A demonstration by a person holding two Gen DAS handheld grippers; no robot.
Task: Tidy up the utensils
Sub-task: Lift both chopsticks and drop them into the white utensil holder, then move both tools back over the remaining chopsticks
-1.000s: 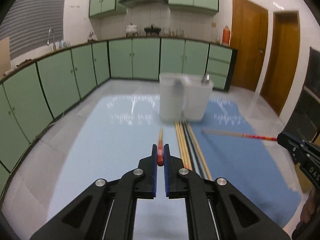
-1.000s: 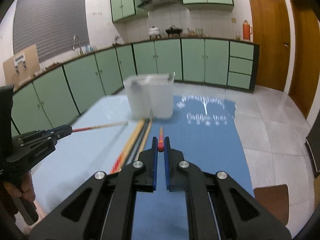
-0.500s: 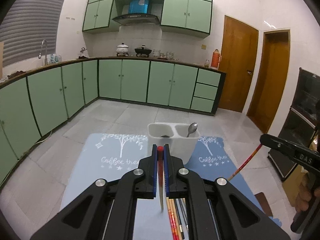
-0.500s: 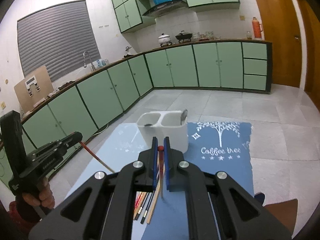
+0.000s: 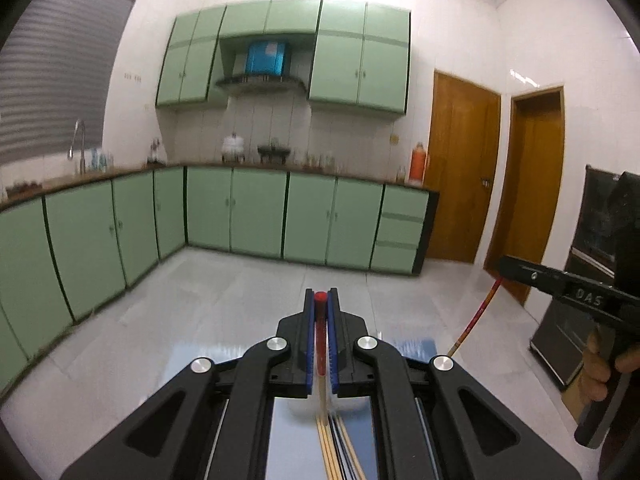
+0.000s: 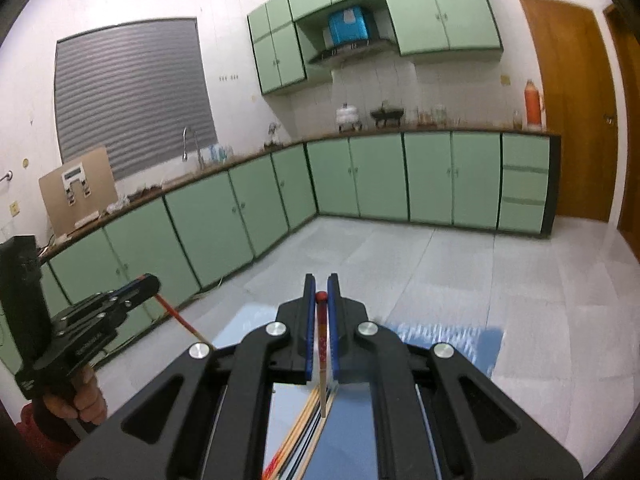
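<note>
the left gripper (image 5: 321, 300) has its jaws clamped on a red-tipped chopstick (image 5: 319, 328), red end at the fingertips, pale shaft hanging down and near. the right gripper (image 6: 321, 288) grips a second red-tipped chopstick (image 6: 321, 340) the same way, jaws narrow around it. more loose chopsticks (image 5: 334, 448) (pale wood and some dark ones) lie in a bundle below on the blue mat (image 6: 444, 338) covering the tabletop, seen between the gripper arms. no utensil container shows in either view, so its contents cannot be told. far off, green cabinets (image 5: 256, 212) line the wall with an orange flask (image 5: 417, 162) at the right end. a person's hand (image 6: 86, 400) holds the left gripper's handle, at the left edge of the right wrist view.
</note>
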